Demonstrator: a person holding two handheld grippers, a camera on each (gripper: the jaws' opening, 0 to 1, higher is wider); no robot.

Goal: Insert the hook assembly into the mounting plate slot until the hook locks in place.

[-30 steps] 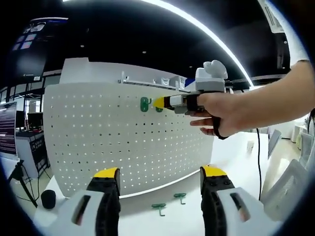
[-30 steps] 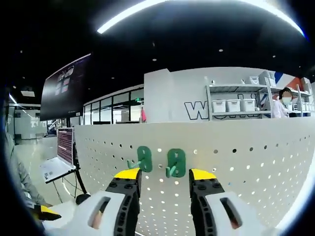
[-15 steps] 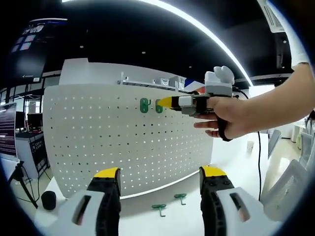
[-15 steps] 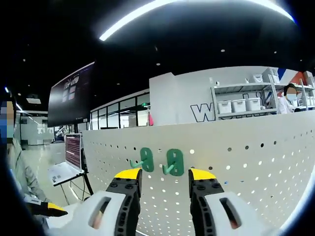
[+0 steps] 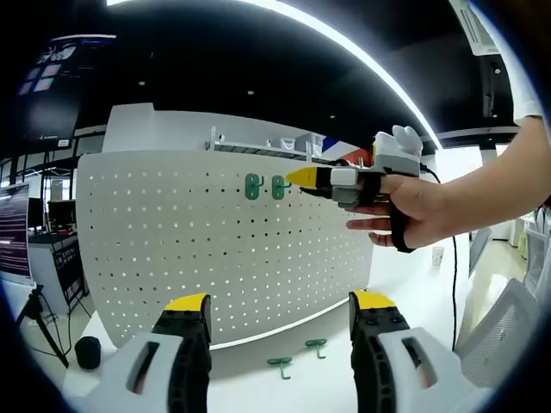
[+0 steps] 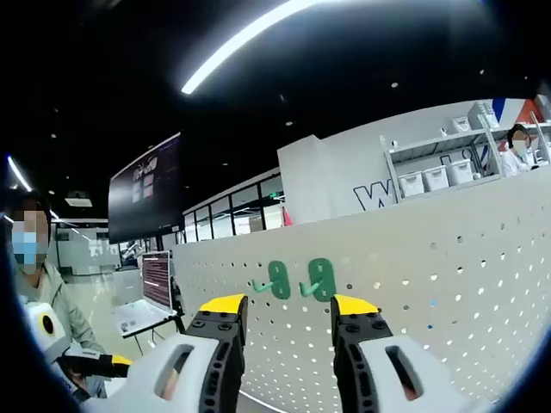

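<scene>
A white perforated mounting plate (image 5: 215, 249) stands upright on the white table. Two green hooks (image 5: 252, 185) (image 5: 278, 187) hang side by side in its upper rows; in the right gripper view the same hooks (image 6: 278, 280) (image 6: 318, 280) sit on the plate (image 6: 448, 275) just above my jaws. My right gripper (image 5: 299, 178), held in a hand, hovers a little right of the hooks, apart from them. From its own view the right gripper (image 6: 288, 305) is open and holds nothing. My left gripper (image 5: 278, 303) is open and low, facing the plate. Two loose green hooks (image 5: 278, 366) (image 5: 315, 346) lie on the table at the plate's foot.
A black round object (image 5: 86, 351) sits low at the left beside the table. A white chair (image 5: 516, 318) stands at the right. Behind the plate are shelves with white bins (image 6: 430, 181). A person (image 6: 39, 284) stands at the left, and a laptop (image 6: 142, 310) sits nearby.
My right gripper has drawn back from the second hook, to the right and away from the plate. Both hooks stay on the plate. The left gripper has not moved.
</scene>
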